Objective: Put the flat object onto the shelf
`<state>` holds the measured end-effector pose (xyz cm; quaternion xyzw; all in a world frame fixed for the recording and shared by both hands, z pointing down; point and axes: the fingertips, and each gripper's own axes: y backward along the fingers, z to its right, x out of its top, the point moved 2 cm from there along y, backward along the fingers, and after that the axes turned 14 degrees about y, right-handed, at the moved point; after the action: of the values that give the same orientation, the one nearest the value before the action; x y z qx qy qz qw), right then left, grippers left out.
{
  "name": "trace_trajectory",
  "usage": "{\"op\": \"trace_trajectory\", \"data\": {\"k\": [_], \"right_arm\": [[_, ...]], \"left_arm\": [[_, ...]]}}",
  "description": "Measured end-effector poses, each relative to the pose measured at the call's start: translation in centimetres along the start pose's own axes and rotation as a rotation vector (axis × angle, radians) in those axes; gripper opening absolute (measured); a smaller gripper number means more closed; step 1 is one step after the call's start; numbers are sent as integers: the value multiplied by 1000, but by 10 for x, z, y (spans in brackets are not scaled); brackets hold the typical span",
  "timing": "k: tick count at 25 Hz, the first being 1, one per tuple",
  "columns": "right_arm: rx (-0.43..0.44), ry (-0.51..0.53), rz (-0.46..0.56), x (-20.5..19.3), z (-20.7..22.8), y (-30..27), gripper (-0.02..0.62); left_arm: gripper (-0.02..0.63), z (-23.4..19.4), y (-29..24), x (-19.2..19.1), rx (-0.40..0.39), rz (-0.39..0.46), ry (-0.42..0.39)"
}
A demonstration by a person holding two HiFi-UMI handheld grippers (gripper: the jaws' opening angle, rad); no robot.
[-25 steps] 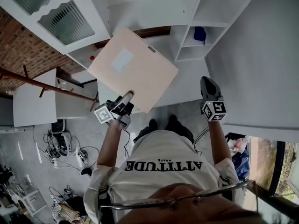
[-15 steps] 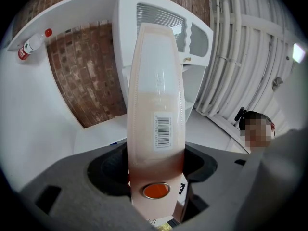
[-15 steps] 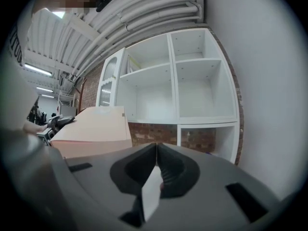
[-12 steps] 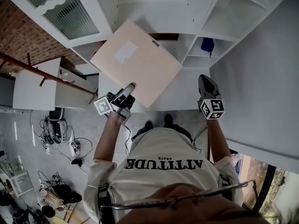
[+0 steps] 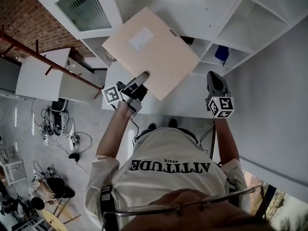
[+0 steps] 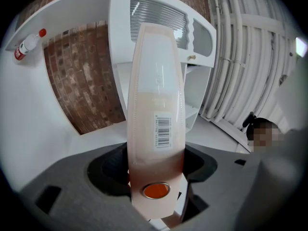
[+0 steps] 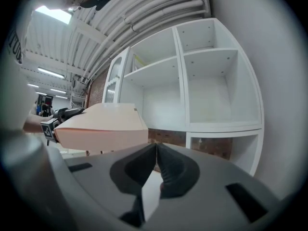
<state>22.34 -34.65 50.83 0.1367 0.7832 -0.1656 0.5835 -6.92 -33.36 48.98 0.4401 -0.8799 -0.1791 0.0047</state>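
Transport step — left claw (image 5: 143,76) gripping flat box (image 5: 150,52) edge, right claw (image 5: 215,77) clenched, empty. Next: level box, slide onto shelf (image 5: 236,30).

Surroundings: brick, glass, cables, pipes.
Red brick wall (image 5: 24,13) at upper left, with a slanting brown wooden rail (image 5: 48,61) in front. Ribbed-glass cabinet door (image 5: 84,8) just beside the brick. Small blue item (image 5: 221,53) inside an open cubby at right. Tangled cables (image 5: 57,129) on the grey floor (image 5: 24,114). White bottle with red cap (image 6: 29,42) on a white ledge. White pipes (image 7: 144,4) overhead.
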Motion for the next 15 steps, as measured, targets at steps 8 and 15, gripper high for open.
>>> {"op": "trace_trajectory", "data": {"k": [8,15], "right_arm": [[35,-1,33,11,-6,-26,26],[48,-1,61,21,-4,-41,26]], "left_arm": [[298,4,-33,11,-7,46,42],[298,11,-70,21,-35,99,85]]}}
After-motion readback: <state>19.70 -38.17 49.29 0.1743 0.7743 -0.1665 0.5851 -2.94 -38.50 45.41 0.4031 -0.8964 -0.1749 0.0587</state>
